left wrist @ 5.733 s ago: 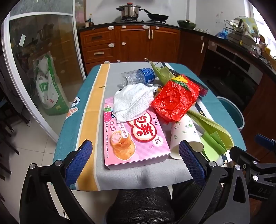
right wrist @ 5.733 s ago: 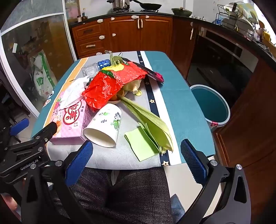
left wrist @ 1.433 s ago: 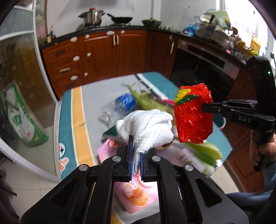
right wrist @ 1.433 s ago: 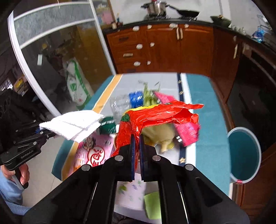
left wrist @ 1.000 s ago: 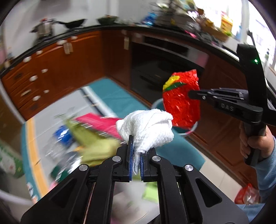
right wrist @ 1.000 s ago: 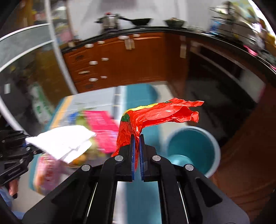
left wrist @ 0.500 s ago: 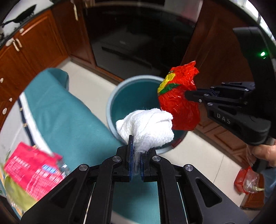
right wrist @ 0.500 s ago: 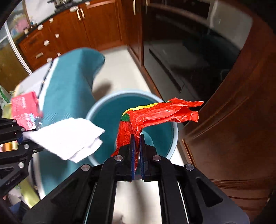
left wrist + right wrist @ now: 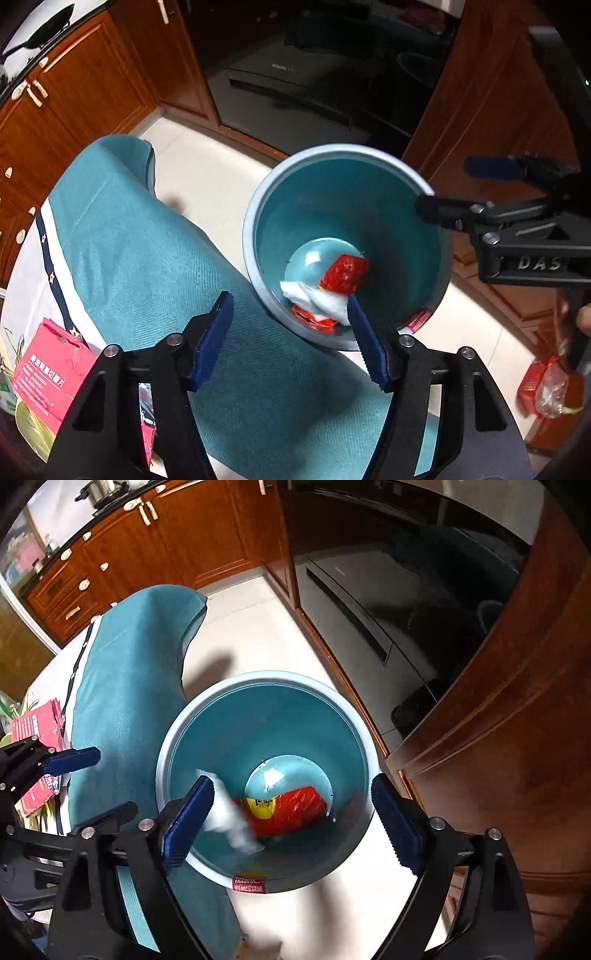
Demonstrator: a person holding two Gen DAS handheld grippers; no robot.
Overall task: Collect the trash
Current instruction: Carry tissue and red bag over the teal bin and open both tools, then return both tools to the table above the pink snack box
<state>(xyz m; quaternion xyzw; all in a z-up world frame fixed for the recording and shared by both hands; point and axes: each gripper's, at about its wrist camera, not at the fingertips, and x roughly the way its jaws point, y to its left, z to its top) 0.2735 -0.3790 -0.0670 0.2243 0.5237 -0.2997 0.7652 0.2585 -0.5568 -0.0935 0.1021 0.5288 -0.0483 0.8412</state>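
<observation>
A teal trash bin (image 9: pixel 325 158) (image 9: pixel 221 701) stands on the floor beside the table. Inside it lie the red wrapper (image 9: pixel 344 272) (image 9: pixel 295 806) and the white tissue (image 9: pixel 317 299) (image 9: pixel 231 816), both blurred. My left gripper (image 9: pixel 290 338) hangs over the bin's near rim, jaws opening, nothing between the blue pads. My right gripper (image 9: pixel 291 819) points down into the bin, jaws opening wide, with nothing gripped. In the left wrist view the right gripper (image 9: pixel 458 192) reaches in from the right, and the left gripper (image 9: pixel 99 782) shows at the left of the right wrist view.
The table's teal cloth (image 9: pixel 140 258) (image 9: pixel 125 672) drops beside the bin. A pink packet (image 9: pixel 48 373) (image 9: pixel 37 723) lies on the table. Wooden cabinets (image 9: pixel 517 720) and a dark oven front (image 9: pixel 314 74) close in behind. A red bag (image 9: pixel 546 384) sits on the floor.
Both grippers opened above the bin. The tissue left the left gripper and the red wrapper left the right gripper; both have dropped into the bin.
</observation>
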